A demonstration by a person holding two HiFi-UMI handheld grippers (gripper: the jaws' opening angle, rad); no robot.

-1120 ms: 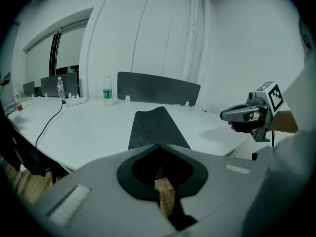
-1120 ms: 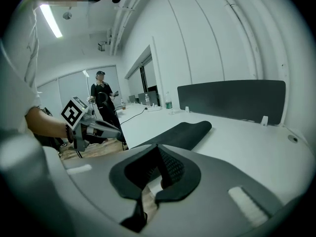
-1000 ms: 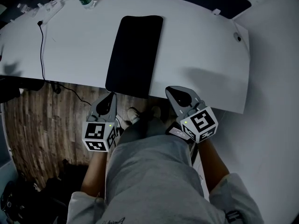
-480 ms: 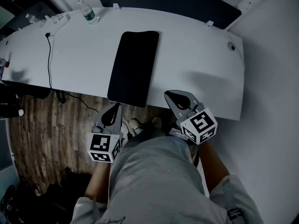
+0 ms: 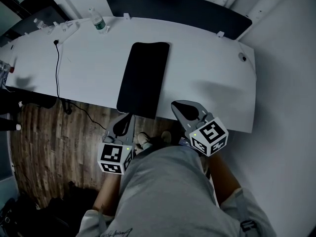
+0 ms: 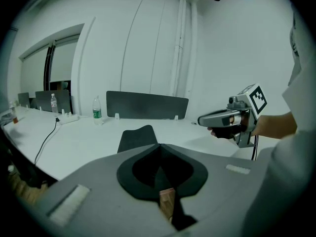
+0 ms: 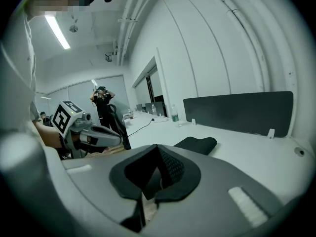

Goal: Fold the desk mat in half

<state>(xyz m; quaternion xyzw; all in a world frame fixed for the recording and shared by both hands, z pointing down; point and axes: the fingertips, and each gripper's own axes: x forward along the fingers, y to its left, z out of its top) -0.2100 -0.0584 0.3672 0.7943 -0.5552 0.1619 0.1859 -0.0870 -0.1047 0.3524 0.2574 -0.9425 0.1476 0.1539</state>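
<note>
The black desk mat [image 5: 143,78] lies flat and unfolded on the white desk [image 5: 207,68], its near end reaching the front edge. Both grippers hover in front of the desk, above the person's lap. My left gripper [image 5: 123,122] is shut and empty, just short of the mat's near left corner. My right gripper [image 5: 182,107] is also shut and empty, by the desk edge to the right of the mat. The left gripper view shows the mat [image 6: 136,138] beyond its closed jaws and the right gripper [image 6: 222,118]. The right gripper view shows the mat [image 7: 196,143] and the left gripper [image 7: 94,135].
A water bottle [image 5: 100,21] and a power strip with a black cable [image 5: 58,63] sit at the desk's far left. A dark divider panel [image 5: 177,6] runs along the back edge. Wooden floor [image 5: 49,142] lies below left. A person [image 7: 103,107] stands far off.
The head view has shifted, showing more of the desk's far edge. Both grippers sit slightly lower in the view, the left one more to the right. The mat has not moved.
</note>
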